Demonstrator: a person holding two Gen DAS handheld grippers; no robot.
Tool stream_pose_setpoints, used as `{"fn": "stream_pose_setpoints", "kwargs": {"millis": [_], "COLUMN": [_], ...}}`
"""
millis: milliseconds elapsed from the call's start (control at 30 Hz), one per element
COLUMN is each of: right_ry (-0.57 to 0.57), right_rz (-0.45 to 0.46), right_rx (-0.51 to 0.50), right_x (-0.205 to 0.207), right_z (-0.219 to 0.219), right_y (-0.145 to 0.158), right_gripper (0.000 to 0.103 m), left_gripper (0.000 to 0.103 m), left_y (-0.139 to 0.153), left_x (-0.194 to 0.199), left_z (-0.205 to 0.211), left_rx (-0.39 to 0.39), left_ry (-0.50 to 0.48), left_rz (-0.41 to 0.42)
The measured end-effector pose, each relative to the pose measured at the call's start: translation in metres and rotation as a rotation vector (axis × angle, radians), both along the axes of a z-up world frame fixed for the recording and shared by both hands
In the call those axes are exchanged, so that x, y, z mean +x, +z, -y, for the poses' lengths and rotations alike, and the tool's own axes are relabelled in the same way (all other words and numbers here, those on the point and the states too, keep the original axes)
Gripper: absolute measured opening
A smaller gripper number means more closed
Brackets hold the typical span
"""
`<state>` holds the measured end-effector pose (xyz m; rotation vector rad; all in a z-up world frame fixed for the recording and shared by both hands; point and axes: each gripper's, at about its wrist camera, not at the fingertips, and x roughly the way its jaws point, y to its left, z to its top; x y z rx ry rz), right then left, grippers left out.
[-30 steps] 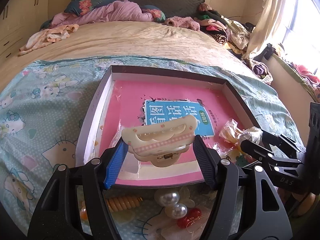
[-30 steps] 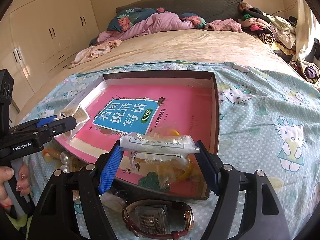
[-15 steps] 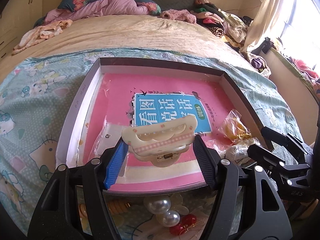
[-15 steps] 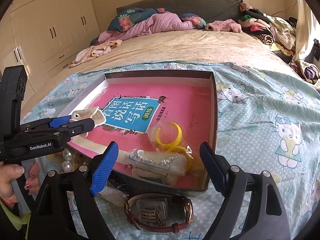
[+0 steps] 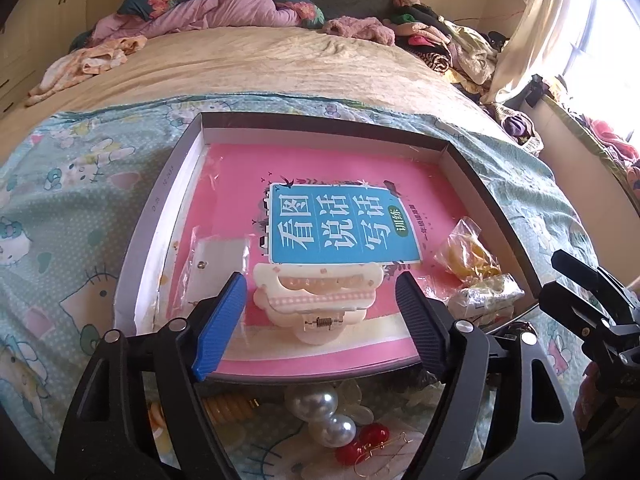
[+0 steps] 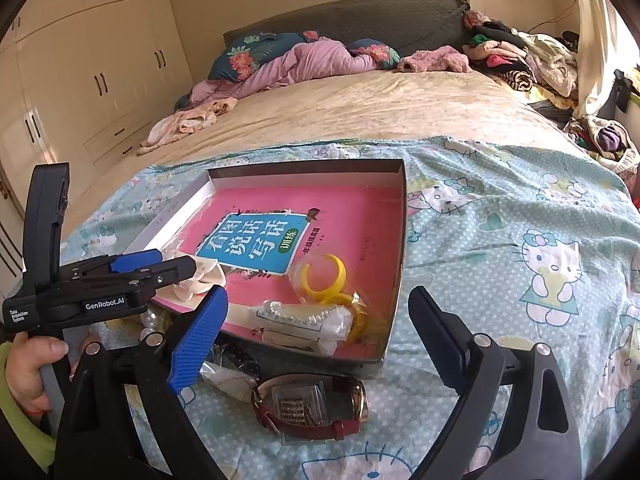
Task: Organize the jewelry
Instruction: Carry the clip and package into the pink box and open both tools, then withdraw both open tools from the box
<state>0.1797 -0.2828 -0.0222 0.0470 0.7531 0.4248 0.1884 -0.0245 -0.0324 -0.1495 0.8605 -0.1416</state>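
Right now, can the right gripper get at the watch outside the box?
Probably yes. The watch lies on the sheet just below the open right gripper, in front of the box, with nothing over it.

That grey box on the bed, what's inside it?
Inside the grey box: a pink book, cream hair clip, bagged yellow ring, bagged beads, small clear packet. The book hides the floor.

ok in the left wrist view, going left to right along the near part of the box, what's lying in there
clear plastic packet with a silver card → cream scalloped hair claw clip between the open left gripper fingers → white bagged bead strand, with the clear bag of yellow plastic pieces just behind it
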Motion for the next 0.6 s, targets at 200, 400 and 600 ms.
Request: {"fn": "stream_pose_setpoints", "kwargs": {"millis": [200, 400, 600], "right_ry": [-0.006, -0.011, -0.017], "right_rz": [0.019, 0.047, 0.077], "right_rx": [0.013, 0.022, 0.032], "right_x": [-0.007, -0.014, -0.023], "right_z": [0.001, 0.004, 0.008], "right_y": [0.01, 0.023, 0.035], "right_gripper": [0.094, 0.096, 0.096], "left_gripper": [0.077, 0.092, 0.093], "left_y": [0.014, 0.032, 0.05], "left_x": [-0.008, -0.019, -0.03], "left_z": [-0.008, -0.017, -0.03], "left_rx": [-0.02, -0.036, -0.055], "left_ry": [0.016, 0.048, 0.086], "left_rz": [0.024, 0.06, 0.092]}}
